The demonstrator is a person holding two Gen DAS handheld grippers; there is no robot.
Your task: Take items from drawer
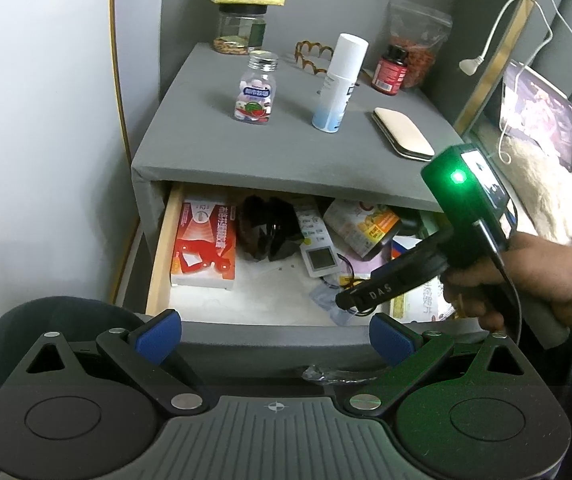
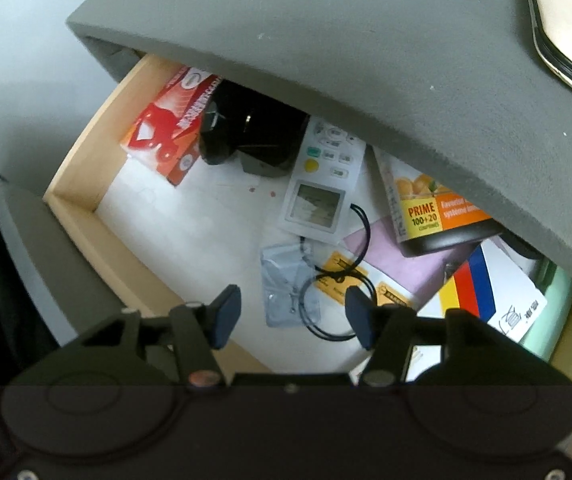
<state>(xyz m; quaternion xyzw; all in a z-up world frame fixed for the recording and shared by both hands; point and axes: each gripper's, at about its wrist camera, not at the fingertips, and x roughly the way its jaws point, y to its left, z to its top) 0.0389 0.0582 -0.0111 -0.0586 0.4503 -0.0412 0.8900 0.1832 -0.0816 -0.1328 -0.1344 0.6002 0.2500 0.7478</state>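
Observation:
The open wooden drawer [image 1: 161,248] of a grey nightstand holds a red-orange box [image 1: 204,246], a black case [image 1: 266,228], a white remote [image 1: 318,240] and an orange-labelled vitamin bottle [image 1: 362,226]. My left gripper [image 1: 274,334] stands open in front of the drawer's front panel with nothing between its fingers. A hand holds my right gripper [image 1: 350,302] steeply downward over the drawer's right half. In the right wrist view the right gripper [image 2: 294,314] is open above a small clear pouch [image 2: 286,288] and a black cord loop [image 2: 326,308], gripping neither. The remote [image 2: 322,184] and the bottle [image 2: 434,212] lie beyond.
On the nightstand top [image 1: 206,120] stand a candy bottle [image 1: 255,88], a white spray can [image 1: 338,84], a red pill bottle [image 1: 390,70], a cream glasses case [image 1: 402,132] and a jar [image 1: 242,30] under a tissue box. A white cable [image 1: 494,32] hangs at the right, and the overhanging top hides the drawer's back.

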